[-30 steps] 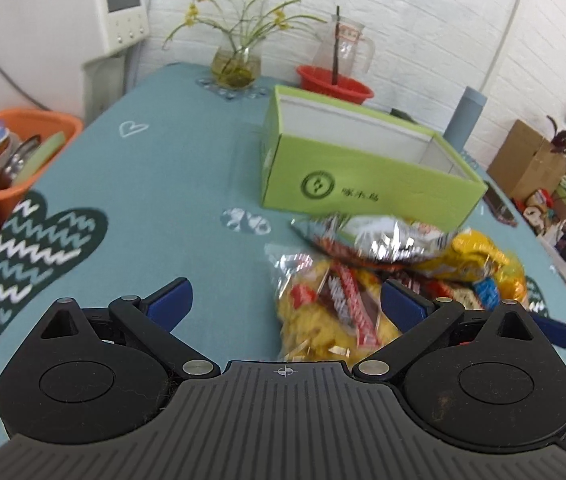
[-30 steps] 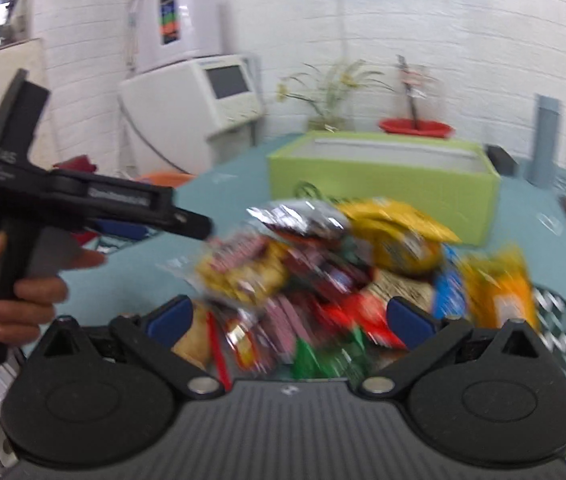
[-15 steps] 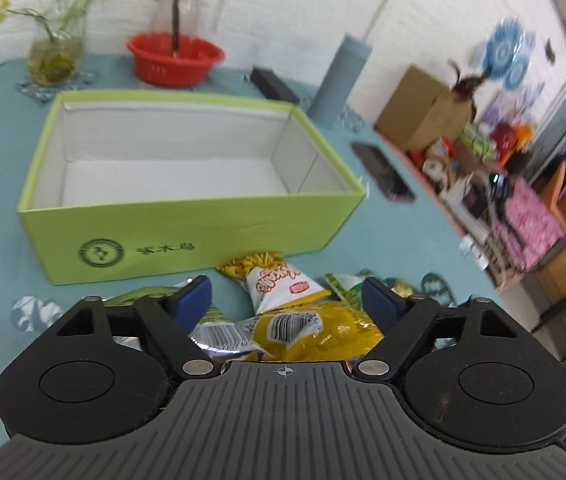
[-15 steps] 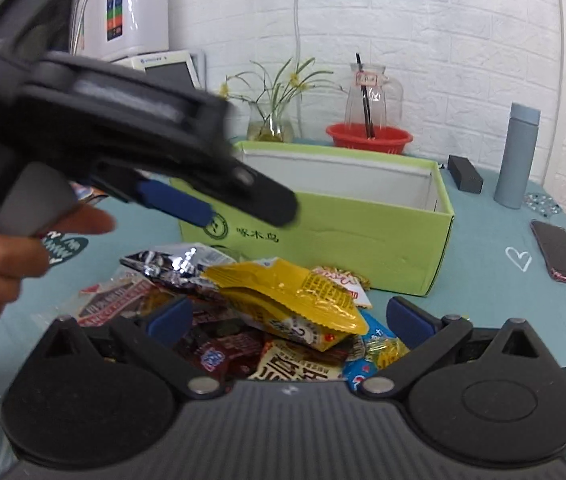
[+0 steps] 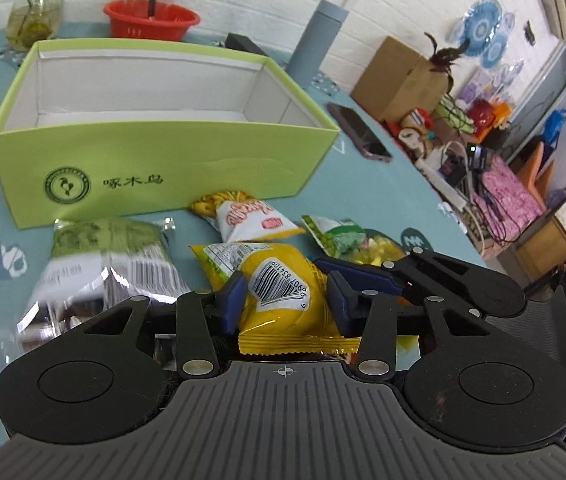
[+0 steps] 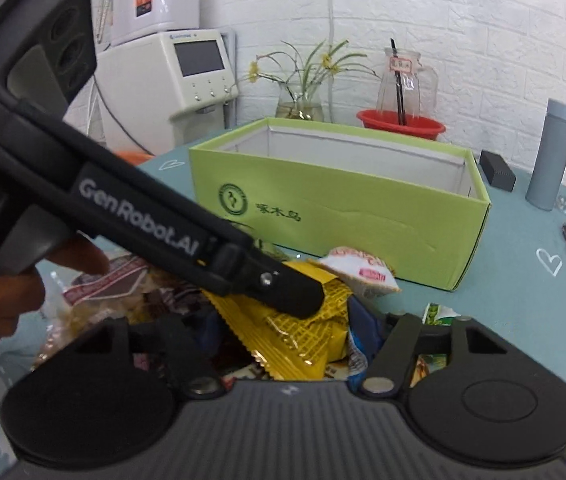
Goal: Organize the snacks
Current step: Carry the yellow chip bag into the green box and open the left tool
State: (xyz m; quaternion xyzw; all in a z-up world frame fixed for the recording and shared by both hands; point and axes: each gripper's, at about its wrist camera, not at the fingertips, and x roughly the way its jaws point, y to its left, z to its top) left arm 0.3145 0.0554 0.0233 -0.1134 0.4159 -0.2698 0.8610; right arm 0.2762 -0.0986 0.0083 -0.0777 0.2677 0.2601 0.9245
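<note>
My left gripper [image 5: 283, 300] narrowed onto crinkly yellow foil snack packet [image 5: 283, 284], pads touching both sides. Right gripper [image 5: 363, 276] jaw state unclear, buried in pile at 2 o'clock. Empty lime-green cardboard box [image 5: 155, 168] at 11 o'clock. Risks: slick foil slipping on lift; grippers colliding.

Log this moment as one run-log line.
left tool: shut on yellow snack packet | right tool: low in snack pile, state unclear | green box: empty | step: packet not yet boxed
</note>
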